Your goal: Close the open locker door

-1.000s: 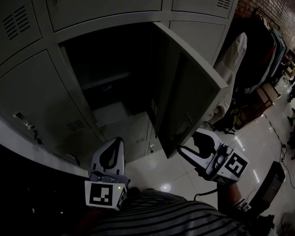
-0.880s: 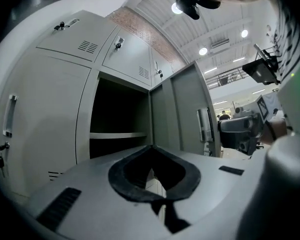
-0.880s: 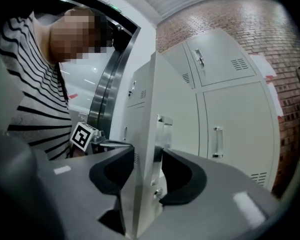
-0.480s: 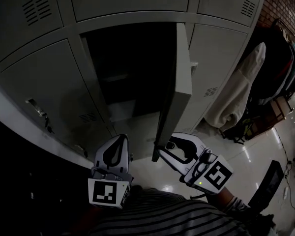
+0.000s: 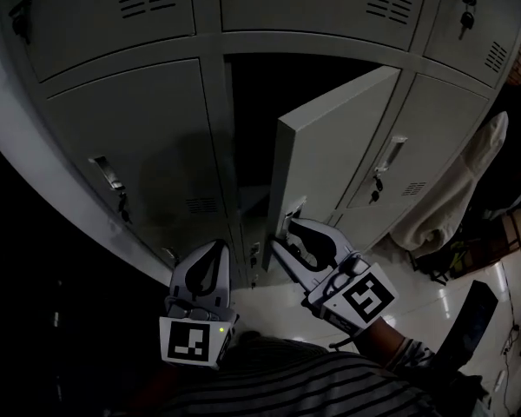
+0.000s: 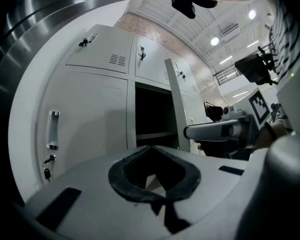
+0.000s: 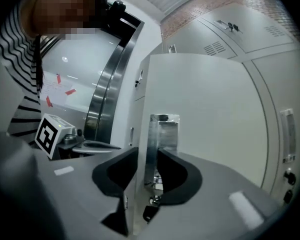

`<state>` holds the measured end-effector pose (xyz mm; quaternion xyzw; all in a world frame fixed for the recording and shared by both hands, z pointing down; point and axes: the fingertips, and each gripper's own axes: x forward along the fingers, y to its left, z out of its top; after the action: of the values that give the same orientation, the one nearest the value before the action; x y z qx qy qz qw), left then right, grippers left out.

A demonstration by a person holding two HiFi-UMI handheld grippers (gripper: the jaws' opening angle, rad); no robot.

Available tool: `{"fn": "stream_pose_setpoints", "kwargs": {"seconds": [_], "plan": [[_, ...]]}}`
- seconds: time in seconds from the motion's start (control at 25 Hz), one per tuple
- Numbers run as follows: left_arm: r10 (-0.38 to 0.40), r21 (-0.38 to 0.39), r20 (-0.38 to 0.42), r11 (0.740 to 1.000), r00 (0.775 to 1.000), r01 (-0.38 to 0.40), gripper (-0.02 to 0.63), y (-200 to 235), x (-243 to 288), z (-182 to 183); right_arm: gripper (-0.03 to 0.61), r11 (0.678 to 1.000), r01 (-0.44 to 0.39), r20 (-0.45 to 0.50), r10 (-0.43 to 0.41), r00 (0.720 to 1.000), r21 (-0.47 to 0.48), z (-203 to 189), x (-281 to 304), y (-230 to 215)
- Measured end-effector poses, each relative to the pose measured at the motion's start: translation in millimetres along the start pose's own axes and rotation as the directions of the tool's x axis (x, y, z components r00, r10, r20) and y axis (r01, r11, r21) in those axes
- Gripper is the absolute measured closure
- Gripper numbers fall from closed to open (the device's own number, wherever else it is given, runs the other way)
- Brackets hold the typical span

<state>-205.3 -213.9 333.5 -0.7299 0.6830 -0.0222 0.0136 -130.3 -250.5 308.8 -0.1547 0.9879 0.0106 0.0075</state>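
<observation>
The grey locker door [image 5: 330,146] stands half open, swung out from the dark locker opening [image 5: 247,120]. My right gripper [image 5: 286,233] straddles the door's free edge at its metal handle [image 7: 164,134]. Its jaws are closing, one pad on the inner face of the door [image 7: 205,109] and the other against the handle. A key [image 7: 149,211] hangs below the handle. My left gripper [image 5: 215,248] hangs shut and empty low to the left, apart from the door. In the left gripper view the left gripper [image 6: 151,147] points at the open locker and the door's edge [image 6: 172,104].
Shut lockers surround the open one, with a handle [image 5: 108,176] on the left neighbour and another [image 5: 389,156] on the right one. A pale garment [image 5: 456,189] and dark clothes hang at the right. The shiny floor [image 5: 434,294] lies below.
The door has swung from wide open towards the locker. My right gripper has moved left with it and closed its jaws round the edge. The left gripper has barely moved.
</observation>
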Motion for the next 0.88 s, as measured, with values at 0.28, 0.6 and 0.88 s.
{"fn": "stream_pose_setpoints", "kwargs": {"seconds": [0.28,0.6,0.88], "plan": [[0.080,-0.013,-0.007,0.997,0.997,-0.080,0.611,52,-1,-3,0.480,1.000,0.004,-0.009,-0.004,1.000,-0.019,-2,65,-21],[0.119,-0.015,-0.010,0.993,0.993,-0.119,0.611,88,7,-6,0.457,0.997,0.078,-0.013,-0.079,0.997,-0.029,-6,123,-58],[0.124,-0.020,-0.011,0.992,0.992,-0.124,0.611,100,10,-8,0.477,0.986,0.165,-0.022,-0.166,0.986,-0.038,-8,130,-66]]}}
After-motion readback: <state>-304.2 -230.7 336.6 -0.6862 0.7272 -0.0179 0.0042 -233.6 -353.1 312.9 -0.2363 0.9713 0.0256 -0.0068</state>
